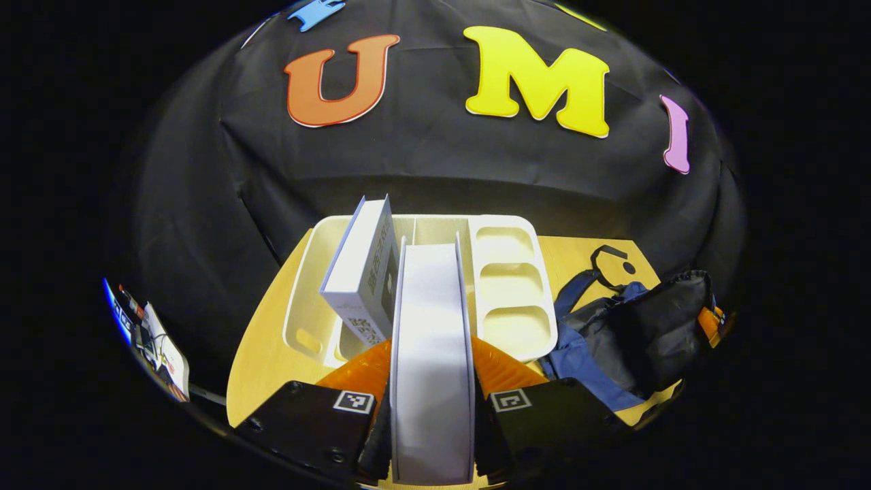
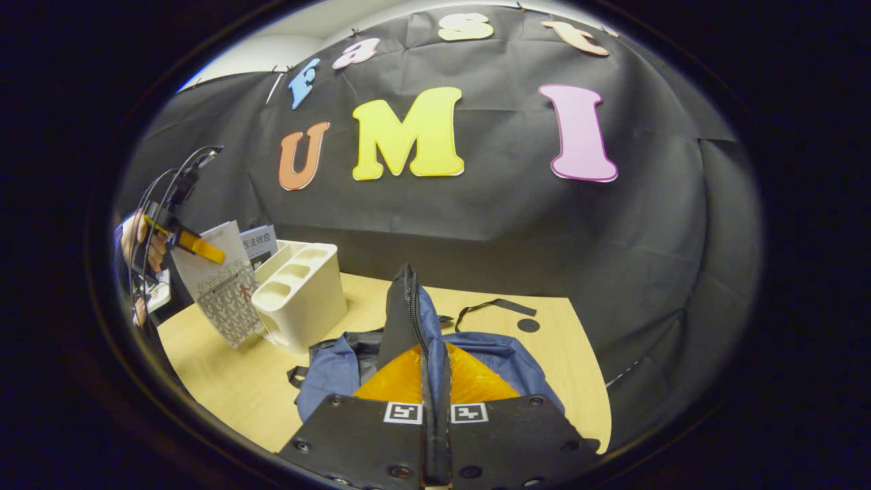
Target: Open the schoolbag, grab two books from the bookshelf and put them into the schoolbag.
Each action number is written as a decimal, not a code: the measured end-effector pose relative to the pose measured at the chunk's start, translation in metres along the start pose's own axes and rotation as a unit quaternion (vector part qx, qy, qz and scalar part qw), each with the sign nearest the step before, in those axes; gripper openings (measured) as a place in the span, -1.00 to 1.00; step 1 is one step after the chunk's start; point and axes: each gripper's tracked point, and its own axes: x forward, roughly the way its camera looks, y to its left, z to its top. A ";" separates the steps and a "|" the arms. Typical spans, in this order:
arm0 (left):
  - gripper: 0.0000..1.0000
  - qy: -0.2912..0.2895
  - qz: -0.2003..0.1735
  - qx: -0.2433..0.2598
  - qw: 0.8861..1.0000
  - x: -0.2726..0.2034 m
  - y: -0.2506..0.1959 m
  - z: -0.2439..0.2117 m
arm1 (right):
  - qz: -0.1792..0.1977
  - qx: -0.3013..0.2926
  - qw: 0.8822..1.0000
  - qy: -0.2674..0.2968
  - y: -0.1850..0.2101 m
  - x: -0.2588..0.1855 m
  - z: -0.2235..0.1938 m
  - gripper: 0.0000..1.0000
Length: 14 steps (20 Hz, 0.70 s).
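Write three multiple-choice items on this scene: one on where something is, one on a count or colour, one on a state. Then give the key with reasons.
1. Where is the schoolbag relative to the bookshelf in the left gripper view?
A. To its right on the table
B. On top of it
C. Behind it against the wall

2. How many books are in sight?
A. One
B. Two
C. Four

3. What is the right gripper doing?
A. Hanging open above the table
B. Shut on the bag's zipper edge
C. Shut on a book

Key:
1 A: the bag lies on the table beside the shelf's right side.
2 B: one book sits in the left gripper, another book leans in the shelf.
3 B: both fingers pinch the raised edge.
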 end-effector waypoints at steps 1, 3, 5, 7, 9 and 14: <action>0.04 -0.003 -0.006 -0.009 1.000 -0.004 0.001 -0.005 | 0.000 0.002 1.000 0.001 0.001 0.000 0.000 -0.99; 0.02 -0.010 -0.013 -0.032 0.999 -0.013 0.005 -0.014 | 0.000 0.006 1.000 0.002 0.001 0.001 -0.002 -0.99; -0.05 -0.016 -0.025 -0.056 0.998 -0.021 0.007 -0.024 | -0.004 0.007 1.000 0.001 -0.001 0.000 -0.001 -0.99; 0.02 -0.021 -0.043 -0.094 0.994 -0.029 0.008 -0.034 | -0.009 0.010 1.000 -0.001 -0.005 -0.002 0.002 -0.99; 0.02 -0.023 -0.059 -0.135 0.989 -0.035 0.009 -0.045 | -0.015 0.011 1.000 -0.001 -0.006 -0.001 0.003 -0.99; -0.04 -0.063 -0.116 -0.223 0.966 -0.055 -0.006 -0.063 | -0.022 0.006 1.000 -0.001 -0.002 -0.003 0.012 -0.99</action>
